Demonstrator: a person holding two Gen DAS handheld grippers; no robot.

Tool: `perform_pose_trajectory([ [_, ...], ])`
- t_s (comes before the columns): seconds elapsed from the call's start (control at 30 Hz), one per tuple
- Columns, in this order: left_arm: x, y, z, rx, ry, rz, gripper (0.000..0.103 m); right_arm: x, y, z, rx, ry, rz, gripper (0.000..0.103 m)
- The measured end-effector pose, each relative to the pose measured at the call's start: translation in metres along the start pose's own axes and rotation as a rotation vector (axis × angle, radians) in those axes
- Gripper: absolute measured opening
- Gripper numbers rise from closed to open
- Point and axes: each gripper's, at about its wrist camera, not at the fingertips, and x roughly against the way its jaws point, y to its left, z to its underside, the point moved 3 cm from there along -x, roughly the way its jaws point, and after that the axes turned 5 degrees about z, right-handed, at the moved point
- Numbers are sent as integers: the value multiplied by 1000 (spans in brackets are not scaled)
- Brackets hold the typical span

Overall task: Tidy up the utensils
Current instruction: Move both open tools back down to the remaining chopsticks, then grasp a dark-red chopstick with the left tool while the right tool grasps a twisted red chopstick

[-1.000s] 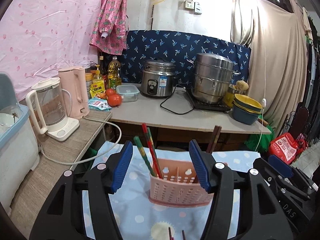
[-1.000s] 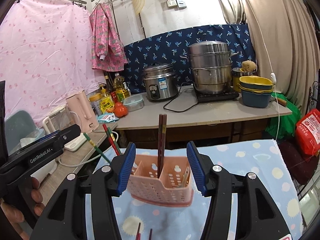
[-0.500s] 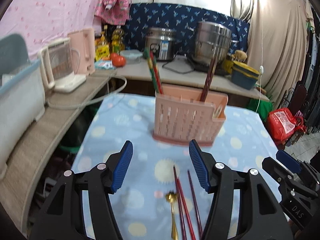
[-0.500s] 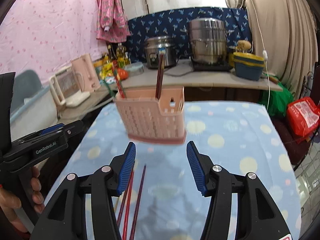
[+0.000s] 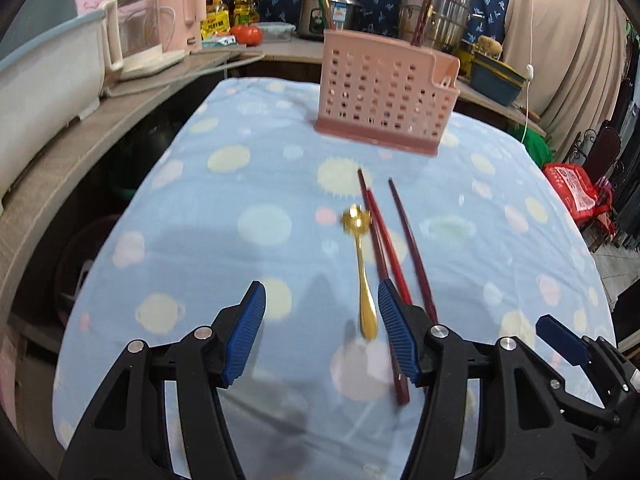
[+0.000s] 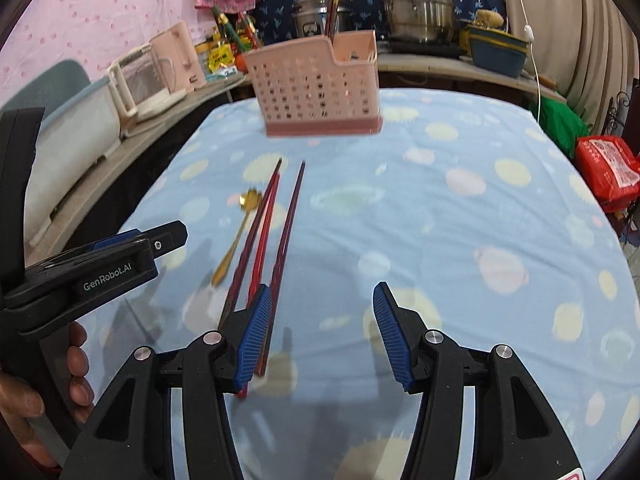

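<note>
A pink perforated utensil holder (image 5: 382, 92) stands at the far end of the blue dotted tablecloth (image 5: 240, 200), with chopsticks upright in it; it also shows in the right wrist view (image 6: 320, 88). A gold spoon (image 5: 362, 264) and several dark red chopsticks (image 5: 404, 248) lie flat in front of it. My left gripper (image 5: 320, 334) is open and empty above the cloth, the spoon's handle end between its fingers. My right gripper (image 6: 320, 332) is open and empty, its left finger over the chopsticks' (image 6: 264, 248) near ends. The spoon (image 6: 236, 240) lies left of them.
A side counter on the left holds a white tub (image 5: 44, 92), a glass kettle (image 5: 136, 48) and a pink kettle. The back counter holds a rice cooker (image 5: 324, 8), a steel steamer pot (image 5: 436, 12) and stacked bowls (image 5: 496, 80). A red bag (image 6: 608, 172) lies on the floor at right.
Both grippers have pulled back and tilted down from the holder to the near part of the table. The spoon and loose chopsticks are now close in front of the fingers. Both stay open.
</note>
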Motion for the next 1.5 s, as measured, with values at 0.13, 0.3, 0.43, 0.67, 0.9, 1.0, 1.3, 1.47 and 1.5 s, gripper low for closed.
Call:
perform_pose_trajectory([
  [0.13, -1, 3, 24, 11, 28, 6, 55, -5, 3, 19, -4, 27, -4, 51],
  [0.3, -1, 5, 43, 5, 41, -9, 55, -10, 8, 28, -12, 45, -18, 49],
  [0.43, -1, 9, 51, 12, 51, -8, 55, -14, 15, 31, -6, 55, -26, 43],
  [0.67, -2, 10, 55, 18, 55, -7, 55, -20, 23, 32, 12, 63, -39, 28],
  [0.9, -2, 9, 56, 16, 56, -6, 55, -26, 31, 32, 28, 69, -43, 19],
  [1.0, -2, 9, 56, 15, 57, -3, 55, -27, 32, 31, 38, 62, -34, 14],
  [1.3, 1, -5, 52, 0, 54, 30, 55, -25, 17, 32, 12, 55, -27, 7],
  [1.47, 0, -19, 51, -20, 58, 59, 56, -22, 2, 33, -27, 57, -19, 7],
  [1.5, -2, -22, 51, -24, 61, 63, 55, -21, -2, 33, -36, 58, -17, 7],
])
